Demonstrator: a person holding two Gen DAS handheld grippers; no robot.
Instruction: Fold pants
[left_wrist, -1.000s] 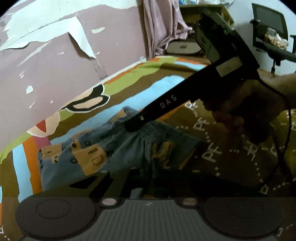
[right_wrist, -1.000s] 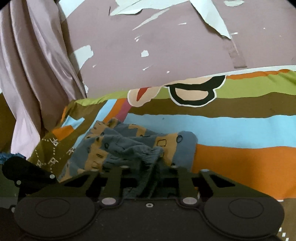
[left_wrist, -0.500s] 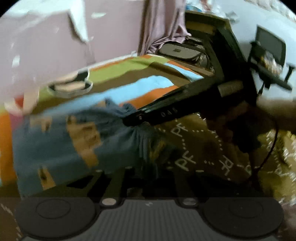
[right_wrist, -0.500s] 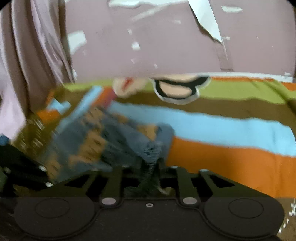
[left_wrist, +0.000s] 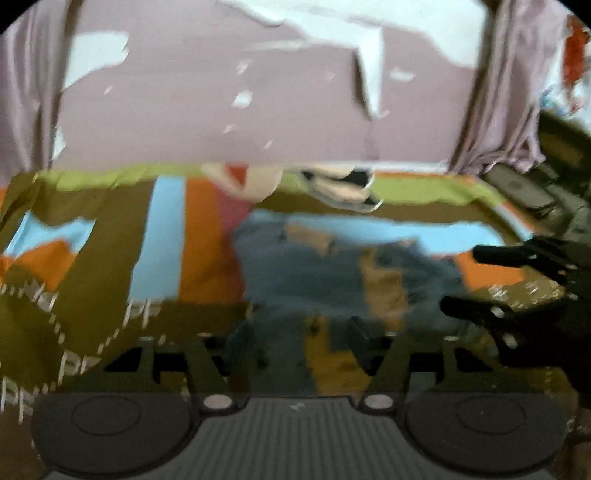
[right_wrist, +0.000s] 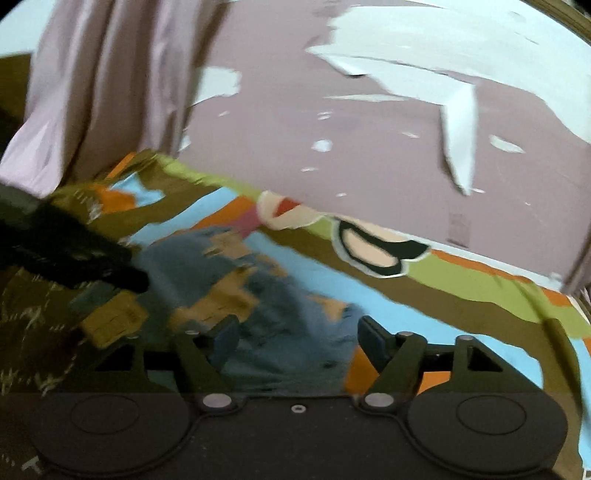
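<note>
One pair of pants (left_wrist: 332, 273) – blue with tan patches – lies bunched on the striped bedsheet (left_wrist: 162, 240), at the centre of both views. Two grippers work over it. The left gripper (left_wrist: 303, 343) has its jaws opening, spread over the cloth's near edge, pads off it. The right gripper (right_wrist: 295, 336) is opening too, jaws wide, cloth lying loose between them. Each gripper shows in the other's view – at 3 o'clock and 9 o'clock. At 12 o'clock stands a peeling mauve wall (right_wrist: 295, 110); one curtain (right_wrist: 103, 85) at 10 o'clock
</note>
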